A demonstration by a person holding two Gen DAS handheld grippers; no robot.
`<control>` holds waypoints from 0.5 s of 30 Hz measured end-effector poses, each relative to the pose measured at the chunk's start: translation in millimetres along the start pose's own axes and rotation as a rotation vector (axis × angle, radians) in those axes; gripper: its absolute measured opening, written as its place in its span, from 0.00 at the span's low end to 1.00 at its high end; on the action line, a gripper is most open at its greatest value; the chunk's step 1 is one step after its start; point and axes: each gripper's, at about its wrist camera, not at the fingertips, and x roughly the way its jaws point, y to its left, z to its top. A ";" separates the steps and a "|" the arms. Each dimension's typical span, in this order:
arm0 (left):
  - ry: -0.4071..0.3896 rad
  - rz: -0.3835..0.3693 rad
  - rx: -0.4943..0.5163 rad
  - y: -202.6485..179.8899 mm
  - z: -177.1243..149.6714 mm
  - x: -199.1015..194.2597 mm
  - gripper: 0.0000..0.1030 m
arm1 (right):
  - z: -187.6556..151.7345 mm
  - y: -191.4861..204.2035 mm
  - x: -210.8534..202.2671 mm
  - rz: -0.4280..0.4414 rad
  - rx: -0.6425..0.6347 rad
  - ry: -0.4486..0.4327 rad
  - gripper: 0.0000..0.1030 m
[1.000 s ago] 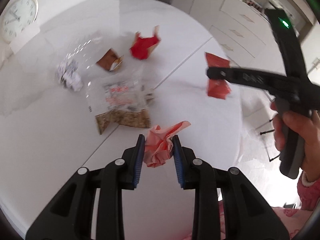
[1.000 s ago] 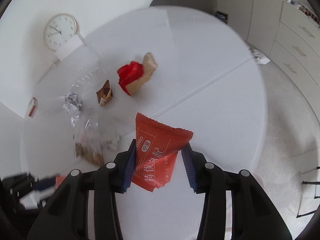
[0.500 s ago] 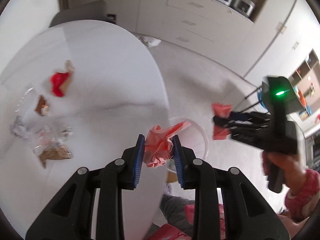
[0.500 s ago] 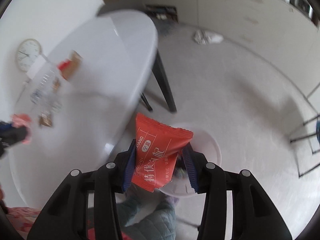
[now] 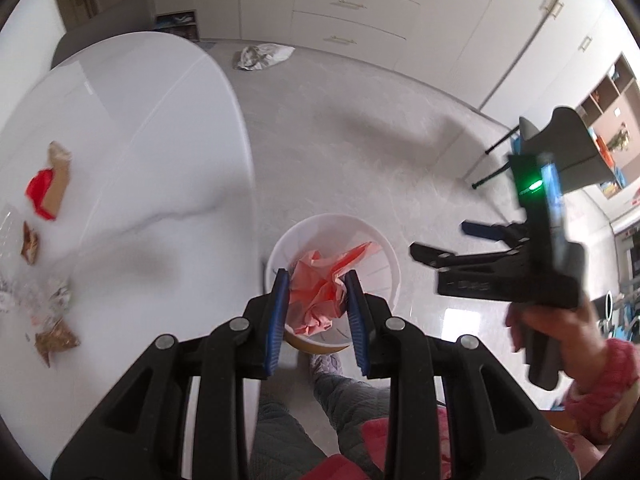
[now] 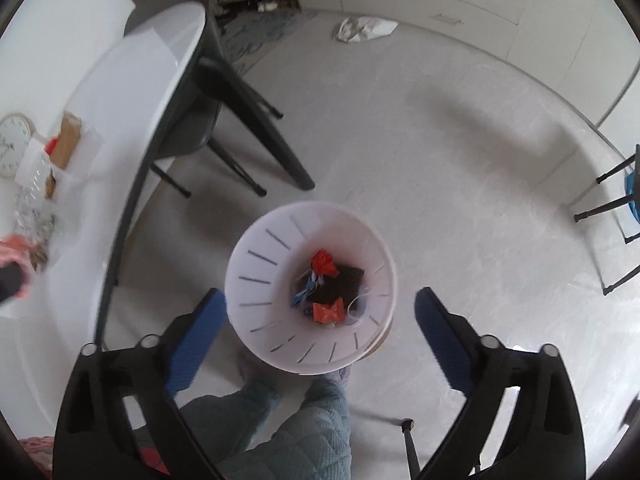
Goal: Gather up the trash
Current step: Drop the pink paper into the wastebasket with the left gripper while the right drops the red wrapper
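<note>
Pink crumpled paper (image 5: 320,292) sits pinched between the blue pads of my left gripper (image 5: 316,312), whose jaws are drawn in narrow and bite on it from both sides. Through the left wrist view the wad hangs over the mouth of the white bin (image 5: 384,256) that stands on the floor just beside the table (image 5: 140,128) edge.

My right gripper (image 6: 320,320) has just been opening; its jaws now stand wide with nothing between them, and the red wrapper (image 6: 329,312) that I take for its load lies at the bottom of the bin (image 6: 256,280) among other scraps. That half of the step looks done.

What remains here, I judge, is the left release. I want the wad centred over the opening before I let go, because it is light and ragged and could catch on the rim or drift to the floor. A tail of it flares toward the far side, so I would spread the jaws fully and at once, not by halves, lest the paper cling to one pad.

More litter waits on the table: a red and brown carton (image 5: 50,184), a small brown wrapper (image 5: 31,242) and a clear bag (image 5: 48,312) with brown contents, so the job is far from over.
</note>
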 end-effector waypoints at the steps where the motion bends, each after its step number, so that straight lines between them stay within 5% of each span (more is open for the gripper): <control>1: 0.003 -0.006 0.005 -3.6 1.0 1.3 0.27 | 1.0 -5.5 -9.6 0.014 0.015 -0.009 0.93; 6: 0.012 -0.046 0.031 -27.3 11.7 11.3 0.30 | 9.4 -26.4 -43.8 0.031 0.051 -0.065 0.94; 8: 0.018 -0.056 0.038 -33.9 12.6 12.3 0.40 | 12.2 -27.3 -53.8 0.027 0.049 -0.083 0.95; 10: 0.008 -0.036 0.054 -40.8 12.7 10.2 0.71 | 15.6 -27.4 -61.5 0.027 0.049 -0.096 0.96; 12: -0.016 -0.014 0.064 -45.8 13.2 4.4 0.90 | 19.0 -25.5 -66.8 0.030 0.044 -0.113 0.96; 15: -0.042 -0.022 0.062 -49.1 14.3 -5.8 0.92 | 23.5 -22.4 -71.2 0.032 0.031 -0.130 0.96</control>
